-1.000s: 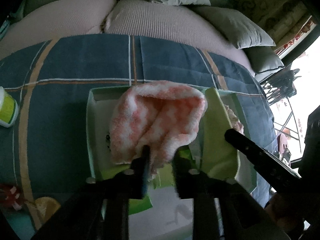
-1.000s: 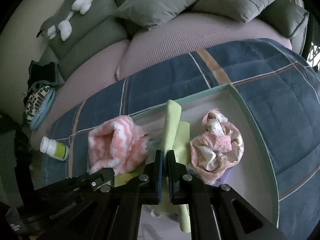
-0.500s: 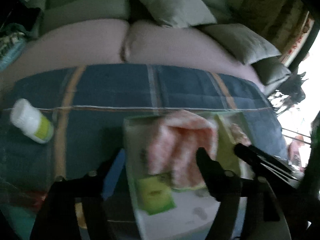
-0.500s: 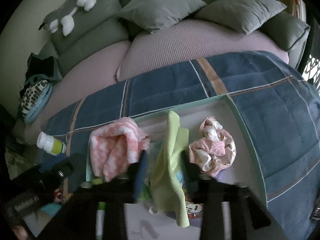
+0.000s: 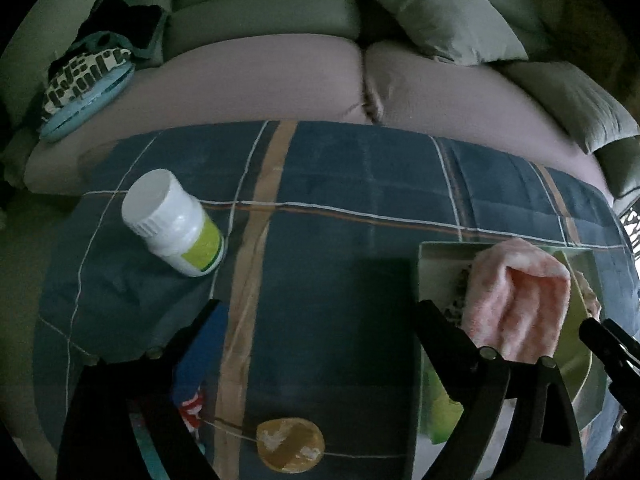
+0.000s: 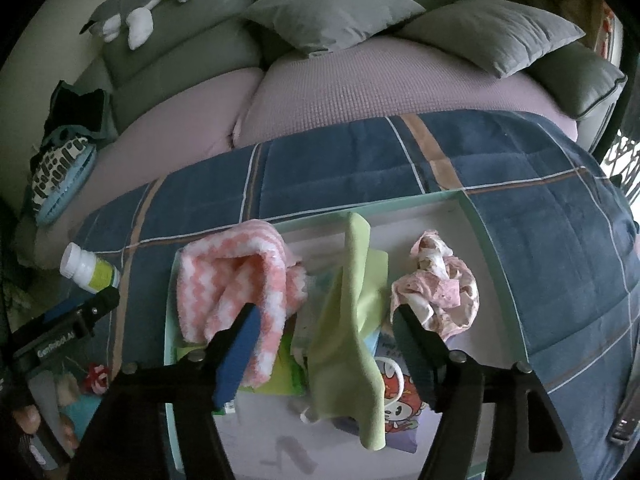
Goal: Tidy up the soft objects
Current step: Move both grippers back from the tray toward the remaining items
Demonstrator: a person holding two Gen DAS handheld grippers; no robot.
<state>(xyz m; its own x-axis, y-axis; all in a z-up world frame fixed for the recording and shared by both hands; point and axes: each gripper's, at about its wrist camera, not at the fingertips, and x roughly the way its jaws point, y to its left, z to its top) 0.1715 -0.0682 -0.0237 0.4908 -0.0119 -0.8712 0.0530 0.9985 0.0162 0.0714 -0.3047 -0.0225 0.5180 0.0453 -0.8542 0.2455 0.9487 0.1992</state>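
Blanket [image 6: 340,168] over sofa, bearing tray [image 6: 492,248]. Contents: pink towel [image 6: 236,280], green cloth [image 6: 348,320], pink rag [image 6: 440,284]. Left gripper [image 5: 316,320] and right gripper [image 6: 324,320] both spread, empty. Advice: lower right squarely over green cloth, pinch mid-fold.

Pink-and-white zigzag towel [image 6: 236,280]; plain lime-green cloth [image 6: 348,320]; pale pink garment [image 6: 440,288] with small print; mint-green tray [image 6: 496,248]; navy blanket [image 6: 340,168] crossed by tan and white stripes; white bottle [image 5: 172,222] with a lime label
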